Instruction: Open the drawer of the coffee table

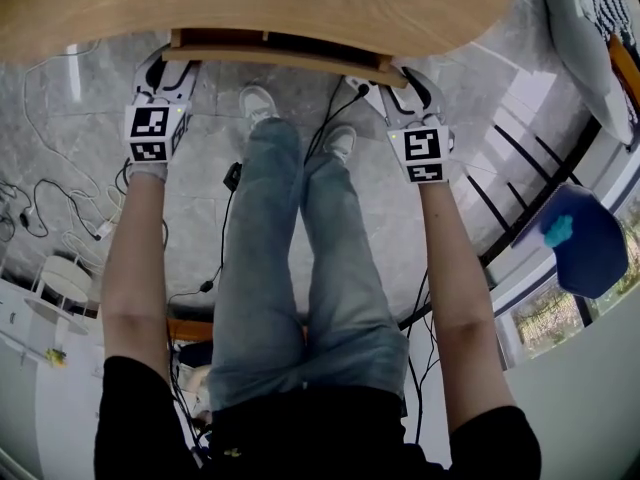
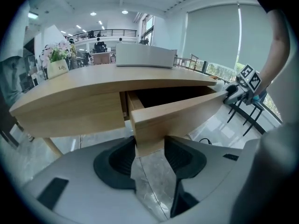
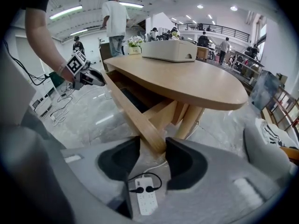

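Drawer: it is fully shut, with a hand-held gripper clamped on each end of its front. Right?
No: the drawer is pulled partly out; the left gripper view shows the dark opening behind its front. The left hand-held gripper and right hand-held gripper do clamp its ends.

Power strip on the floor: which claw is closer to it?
Right. The right claw grips one end of the drawer, right above the power strip. The left claw grips the drawer's other end, farther away.

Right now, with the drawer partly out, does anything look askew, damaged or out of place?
The drawer front sits partly out, intact. One oddity: a white power strip lies on the floor just below the drawer's right end, its black cable looped beside it, possibly a trip risk.
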The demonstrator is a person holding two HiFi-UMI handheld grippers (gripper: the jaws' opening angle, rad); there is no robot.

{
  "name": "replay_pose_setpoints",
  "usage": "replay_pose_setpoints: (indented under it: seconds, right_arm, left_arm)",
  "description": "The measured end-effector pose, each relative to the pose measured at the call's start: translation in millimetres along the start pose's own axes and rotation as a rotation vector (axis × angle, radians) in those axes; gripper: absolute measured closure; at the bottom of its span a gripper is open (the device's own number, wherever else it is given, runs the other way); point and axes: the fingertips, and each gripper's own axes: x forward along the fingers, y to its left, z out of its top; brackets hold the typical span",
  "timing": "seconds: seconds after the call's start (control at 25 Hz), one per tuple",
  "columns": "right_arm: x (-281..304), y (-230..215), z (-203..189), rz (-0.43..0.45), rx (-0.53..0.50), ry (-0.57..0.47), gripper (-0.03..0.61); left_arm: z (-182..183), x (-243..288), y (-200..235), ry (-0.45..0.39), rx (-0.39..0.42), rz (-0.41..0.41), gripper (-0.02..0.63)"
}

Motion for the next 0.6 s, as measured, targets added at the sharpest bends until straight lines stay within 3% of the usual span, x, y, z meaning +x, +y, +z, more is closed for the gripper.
replay_pose_setpoints:
  seconds: [0.6]
  right_arm:
    - [-23.7, 49.6, -37.2, 0.027, 0.002, 0.037, 0.416]
  left_arm:
    - [-48.9, -37.9, -29.5, 0.045, -0.012, -0.002, 0.42]
